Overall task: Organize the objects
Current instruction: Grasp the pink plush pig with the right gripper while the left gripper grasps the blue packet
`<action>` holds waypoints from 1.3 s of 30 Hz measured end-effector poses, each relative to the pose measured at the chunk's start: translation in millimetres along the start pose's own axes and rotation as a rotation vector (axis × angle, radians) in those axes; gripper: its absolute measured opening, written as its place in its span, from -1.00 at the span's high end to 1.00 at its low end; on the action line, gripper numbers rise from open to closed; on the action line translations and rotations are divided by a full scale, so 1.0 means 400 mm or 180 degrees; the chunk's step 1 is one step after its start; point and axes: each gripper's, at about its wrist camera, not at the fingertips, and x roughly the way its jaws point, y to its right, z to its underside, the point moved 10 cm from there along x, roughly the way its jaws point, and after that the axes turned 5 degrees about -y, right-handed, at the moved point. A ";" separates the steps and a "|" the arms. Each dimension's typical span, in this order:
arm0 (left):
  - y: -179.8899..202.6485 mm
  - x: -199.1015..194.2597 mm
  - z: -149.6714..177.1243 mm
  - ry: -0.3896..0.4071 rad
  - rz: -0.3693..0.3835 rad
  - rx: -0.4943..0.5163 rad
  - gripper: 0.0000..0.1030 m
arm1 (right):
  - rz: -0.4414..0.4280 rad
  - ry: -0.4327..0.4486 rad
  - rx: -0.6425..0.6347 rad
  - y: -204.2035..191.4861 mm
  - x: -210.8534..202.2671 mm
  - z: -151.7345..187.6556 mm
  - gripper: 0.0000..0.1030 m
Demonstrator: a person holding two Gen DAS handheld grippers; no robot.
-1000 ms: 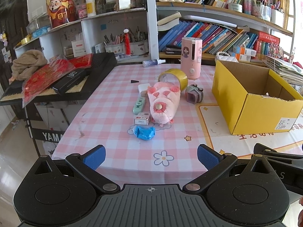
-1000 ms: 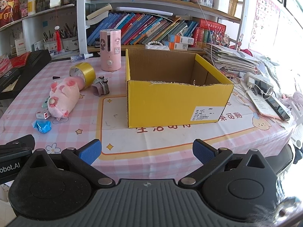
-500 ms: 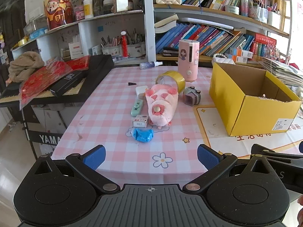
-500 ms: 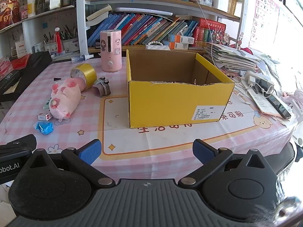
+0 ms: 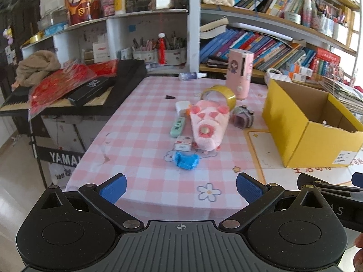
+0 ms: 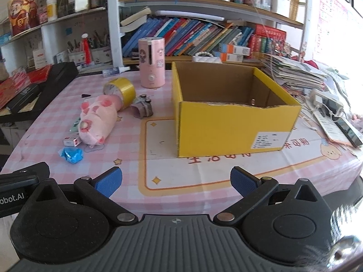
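A pink plush pig lies on the checked tablecloth beside a yellow tape roll, a small grey toy camera, a crumpled blue wrapper, a little white box, a mint-green remote and a white charger. An open yellow cardboard box stands empty to their right. My left gripper is open, near the table's front edge, short of the wrapper. My right gripper is open, facing the box.
A pink cylinder appliance and a spray bottle stand at the back. A black keyboard piled with red packets borders the left side. Bookshelves rise behind. Papers, a power strip and a phone lie at the right.
Both grippers have moved forward toward the table, so the objects and box look larger and nearer. Nothing on the table has moved. Both stay open.
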 end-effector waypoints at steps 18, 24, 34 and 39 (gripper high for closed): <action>-0.106 0.096 -0.043 0.0014 -0.0319 -0.0210 -1.00 | -0.0565 0.0011 -0.0374 -0.161 0.122 -0.125 -0.83; -0.089 0.159 -0.065 -0.0092 -0.0298 -0.0167 -1.00 | -0.0672 0.0013 -0.0552 -0.202 0.187 -0.172 -0.66; -0.048 0.229 -0.101 -0.0191 -0.0226 0.0030 -1.00 | -0.0949 -0.0202 -0.0476 -0.230 0.305 -0.235 -0.61; -0.040 0.266 -0.106 -0.0304 -0.0176 0.0053 -1.00 | -0.1137 -0.0350 -0.0494 -0.272 0.353 -0.244 -0.60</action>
